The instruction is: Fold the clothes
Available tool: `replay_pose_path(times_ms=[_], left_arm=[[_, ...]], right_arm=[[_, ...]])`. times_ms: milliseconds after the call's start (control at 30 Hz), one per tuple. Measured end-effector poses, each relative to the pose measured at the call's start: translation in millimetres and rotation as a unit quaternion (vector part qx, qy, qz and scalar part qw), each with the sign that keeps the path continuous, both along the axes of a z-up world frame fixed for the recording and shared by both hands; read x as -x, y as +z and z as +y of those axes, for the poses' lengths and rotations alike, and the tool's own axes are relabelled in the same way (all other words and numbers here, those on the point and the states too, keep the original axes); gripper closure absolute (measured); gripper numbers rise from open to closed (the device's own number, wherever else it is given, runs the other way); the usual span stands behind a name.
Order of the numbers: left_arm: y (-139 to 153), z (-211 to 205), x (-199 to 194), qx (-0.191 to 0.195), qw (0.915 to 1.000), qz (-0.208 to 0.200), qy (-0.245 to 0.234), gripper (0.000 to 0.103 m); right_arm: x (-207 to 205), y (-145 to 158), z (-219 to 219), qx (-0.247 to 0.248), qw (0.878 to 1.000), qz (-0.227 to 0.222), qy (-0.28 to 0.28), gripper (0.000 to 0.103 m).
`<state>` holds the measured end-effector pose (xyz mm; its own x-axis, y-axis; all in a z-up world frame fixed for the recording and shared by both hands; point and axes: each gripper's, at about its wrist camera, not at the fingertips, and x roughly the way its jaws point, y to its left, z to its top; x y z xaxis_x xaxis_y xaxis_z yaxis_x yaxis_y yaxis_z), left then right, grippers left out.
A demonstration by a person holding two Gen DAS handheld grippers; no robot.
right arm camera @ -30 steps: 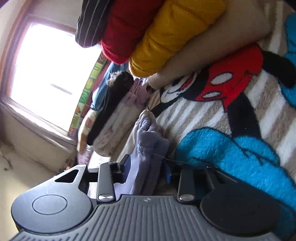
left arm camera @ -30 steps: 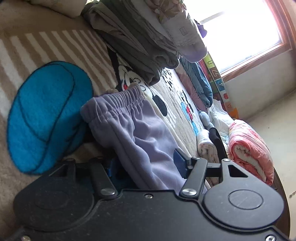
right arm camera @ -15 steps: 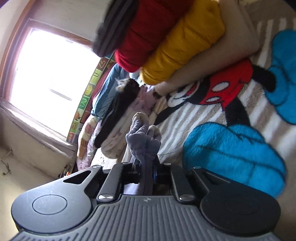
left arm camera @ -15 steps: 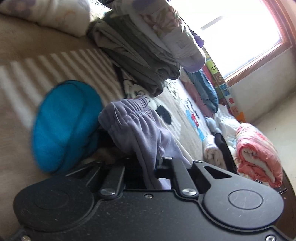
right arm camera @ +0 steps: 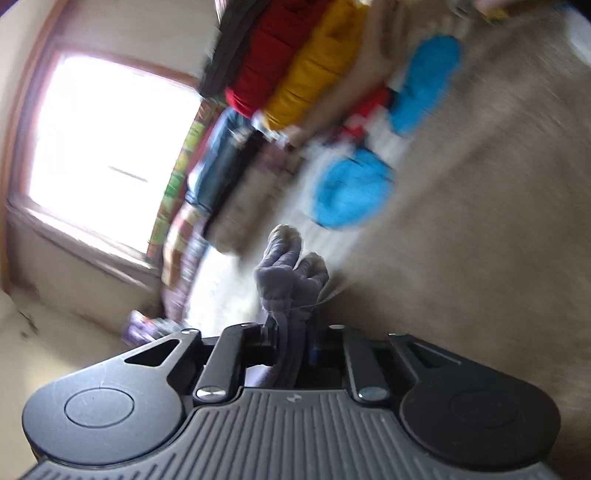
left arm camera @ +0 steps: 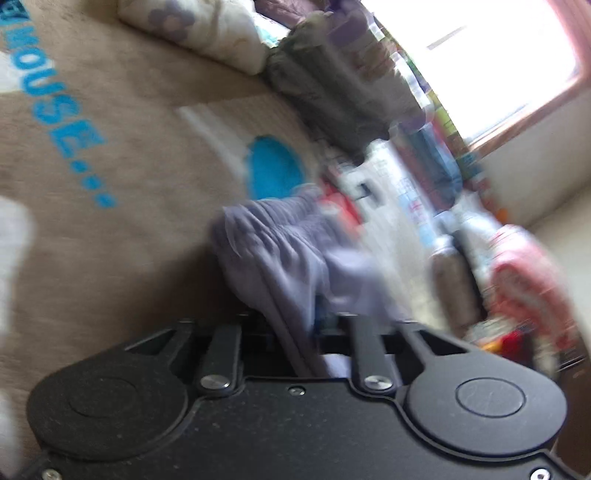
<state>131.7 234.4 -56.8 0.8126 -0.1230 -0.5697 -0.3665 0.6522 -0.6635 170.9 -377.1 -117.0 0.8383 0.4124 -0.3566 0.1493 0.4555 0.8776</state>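
Lavender sweatpants [left arm camera: 280, 251] with a gathered elastic waistband are pinched in my left gripper [left arm camera: 295, 325], which is shut on the cloth just below the waistband. My right gripper [right arm camera: 291, 339] is shut on a bunched end of the same lavender sweatpants [right arm camera: 291, 269], which sticks up between the jaws. Both views are blurred by motion. The cloth is lifted above a beige Mickey Mouse blanket [left arm camera: 110, 155], which also shows in the right wrist view [right arm camera: 480, 221].
Piles of clothes line the blanket: grey-green garments [left arm camera: 340, 85], a floral pillow [left arm camera: 199, 33], a pink quilted roll [left arm camera: 524, 280], red and yellow padded jackets [right arm camera: 295, 66]. A bright window [right arm camera: 107, 147] and the floor lie beyond.
Both grippers closed on the sweatpants a second ago and have since lifted and swung them; the blanket pattern has slid away and both views are now blurred.
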Motion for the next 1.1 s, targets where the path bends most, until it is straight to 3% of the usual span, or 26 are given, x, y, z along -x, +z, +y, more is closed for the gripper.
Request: replay_pose_path(times_ms=[67, 167, 333, 467, 533, 567, 600, 633, 667, 733, 800, 833, 900, 967, 1100], left_arm=[[14.4, 0.6, 16.5, -0.046, 0.9985, -0.017, 0.022, 0.063], [39.1, -5.6, 40.4, -0.138, 0.9872, -0.061, 0.051, 0.063], [49.1, -36.9, 31.2, -0.190, 0.9729, -0.130, -0.019, 0.063], [43.2, -61.0, 0.4, -0.222, 0.9591, -0.159, -0.075, 0.063], [31.7, -56.2, -20.8, -0.206, 0.9645, -0.137, -0.093, 0.063], [21.3, -51.7, -36.0, -0.196, 0.9702, -0.099, -0.102, 0.063], [10.6, -47.2, -48.2, -0.193, 0.9742, -0.056, -0.102, 0.071], [5.6, -43.9, -50.7, -0.195, 0.9753, -0.043, -0.093, 0.080], [6.0, -42.3, -52.7, -0.195, 0.9760, -0.036, -0.091, 0.080], [22.4, -44.8, -54.1, -0.192, 0.9736, -0.063, -0.106, 0.080], [34.3, -42.0, -55.6, -0.164, 0.9734, -0.107, -0.120, 0.067], [32.5, -35.5, -61.3, -0.137, 0.9778, -0.109, -0.115, 0.052], [14.6, -17.1, -76.2, -0.101, 0.9888, -0.070, -0.085, 0.052], [-3.7, 2.3, -83.3, -0.073, 0.9954, -0.040, -0.048, 0.088], [-12.1, 20.0, -80.2, -0.031, 0.9984, -0.038, -0.027, 0.097]], right_arm=[[11.1, -1.7, -1.7, 0.014, 1.000, -0.019, -0.004, 0.077], [32.7, 25.8, 2.2, 0.107, 0.992, -0.050, -0.031, 0.060], [53.5, 63.3, 19.7, 0.263, 0.955, -0.122, -0.059, 0.059], [38.5, 71.3, 51.4, 0.322, 0.929, -0.176, 0.044, 0.059], [23.7, 64.6, 65.3, 0.321, 0.927, -0.176, 0.081, 0.059], [14.7, 59.4, 71.5, 0.327, 0.925, -0.166, 0.097, 0.058], [5.6, 51.6, 75.8, 0.337, 0.924, -0.142, 0.111, 0.058], [0.4, 44.1, 76.6, 0.337, 0.927, -0.116, 0.118, 0.060], [-1.7, 41.1, 75.4, 0.333, 0.930, -0.104, 0.120, 0.061], [0.7, 48.3, 73.8, 0.333, 0.929, -0.113, 0.119, 0.058], [-0.6, 51.5, 70.5, 0.326, 0.930, -0.123, 0.118, 0.055], [-2.1, 52.2, 68.6, 0.321, 0.931, -0.128, 0.117, 0.050], [-7.1, 51.2, 63.7, 0.307, 0.936, -0.131, 0.115, 0.047], [-20.0, 40.5, 55.2, 0.271, 0.950, -0.109, 0.110, 0.053], [-29.2, 27.7, 41.2, 0.222, 0.965, -0.101, 0.096, 0.063]])
